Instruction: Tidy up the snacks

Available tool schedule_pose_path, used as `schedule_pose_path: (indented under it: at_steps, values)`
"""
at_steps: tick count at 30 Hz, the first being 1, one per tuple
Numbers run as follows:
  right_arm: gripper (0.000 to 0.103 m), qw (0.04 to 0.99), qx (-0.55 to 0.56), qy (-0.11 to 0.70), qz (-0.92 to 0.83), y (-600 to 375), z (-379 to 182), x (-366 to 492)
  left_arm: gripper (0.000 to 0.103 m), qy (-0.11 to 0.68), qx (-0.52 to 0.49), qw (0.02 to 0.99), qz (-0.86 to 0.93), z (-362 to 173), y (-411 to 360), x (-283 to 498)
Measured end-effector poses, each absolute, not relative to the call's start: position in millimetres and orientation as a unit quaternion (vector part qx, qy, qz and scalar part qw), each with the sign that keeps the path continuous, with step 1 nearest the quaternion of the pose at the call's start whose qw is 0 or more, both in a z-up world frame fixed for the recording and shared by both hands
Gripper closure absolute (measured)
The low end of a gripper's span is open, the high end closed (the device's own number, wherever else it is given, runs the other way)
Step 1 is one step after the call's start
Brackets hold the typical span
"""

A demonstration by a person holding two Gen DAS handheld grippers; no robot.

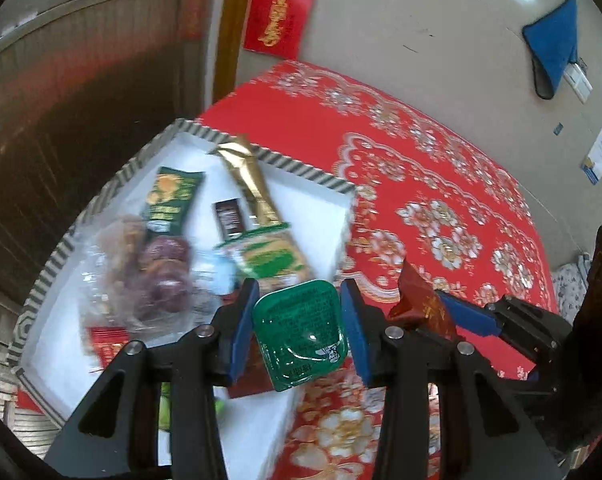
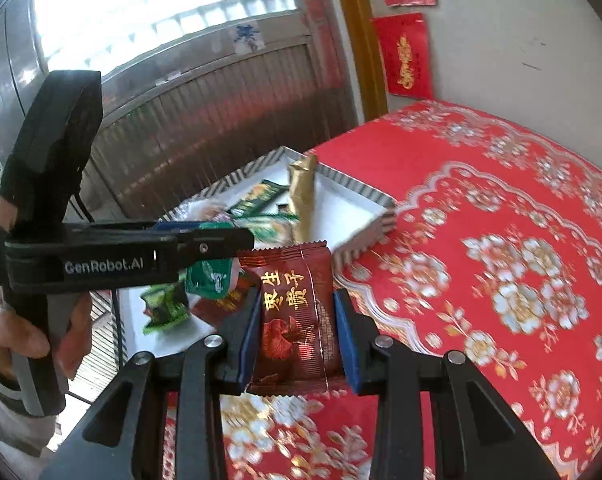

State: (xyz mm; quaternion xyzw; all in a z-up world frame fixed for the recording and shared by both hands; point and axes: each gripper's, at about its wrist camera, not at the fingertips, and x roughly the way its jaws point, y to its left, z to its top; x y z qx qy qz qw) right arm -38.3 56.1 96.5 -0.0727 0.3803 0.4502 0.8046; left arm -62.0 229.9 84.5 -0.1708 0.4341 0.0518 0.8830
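Your left gripper (image 1: 299,322) is clamped on a green foil-lidded cup (image 1: 301,332), its print too small to read, above the near corner of the striped-rim tray (image 1: 301,168). Your right gripper (image 2: 297,334), just right of that tray, pinches a dark red packet (image 2: 295,320) with gold Chinese characters. The left gripper's side reads "GenRobot.AI".

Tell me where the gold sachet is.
In both views the gold sachet lies in the striped-rim box, leaning over its far rim, beside the green packets.
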Motion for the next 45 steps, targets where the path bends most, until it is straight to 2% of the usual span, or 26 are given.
schedule_pose_path:
  at_steps: [24, 34, 35, 36, 37, 38, 39, 41, 45]
  values:
    - [0.068, 0.771, -0.092, 0.404, 0.484, 167.4, 73.1, -24.7, 0.06, 0.455, -0.175, 0.863, 0.128, 41.2, 293.2, -99.7]
    - [0.062, 0.781, -0.095, 0.388, 0.48, 170.5, 77.8, -40.0, 0.059, 0.445, -0.157, 0.866, 0.165, 33.4, 290.9, -108.2]
    - [0.061, 0.782, -0.09, 0.385, 0.483, 168.4, 79.6, -42.3, 0.059, 0.443, -0.155, 0.866, 0.172, 33.2, 290.8, -110.2]
    - [0.054, 0.782, -0.087, 0.384, 0.483, 167.0, 80.8, -44.1, 0.059, 0.442, -0.153, 0.866, 0.178, 33.4, 290.4, -111.4]
    - [0.048, 0.782, -0.086, 0.383, 0.484, 165.9, 81.7, -46.0, 0.058, 0.439, -0.15, 0.867, 0.183, 33.9, 289.7, -114.0]
    - [0.047, 0.785, -0.086, 0.378, 0.483, 163.8, 82.9, -49.0, 0.05, 0.436, -0.147, 0.868, 0.188, 34.7, 288.9, -115.4]
    - [0.046, 0.791, -0.09, 0.372, 0.478, 161.0, 84.0, -52.5, 0.038, 0.429, -0.143, 0.87, 0.195, 36.5, 287.7, -118.2]
    - [0.045, 0.805, -0.096, 0.361, 0.461, 155.1, 85.9, -58.1, 0.027, 0.408, -0.138, 0.878, 0.21, 42.7, 283.3, -126.3]
    - [0.021, 0.845, -0.081, 0.328, 0.415, 133.6, 90.8, -68.5, 0.014, 0.375, -0.109, 0.888, 0.241, 54.1, 268.7, -136.9]
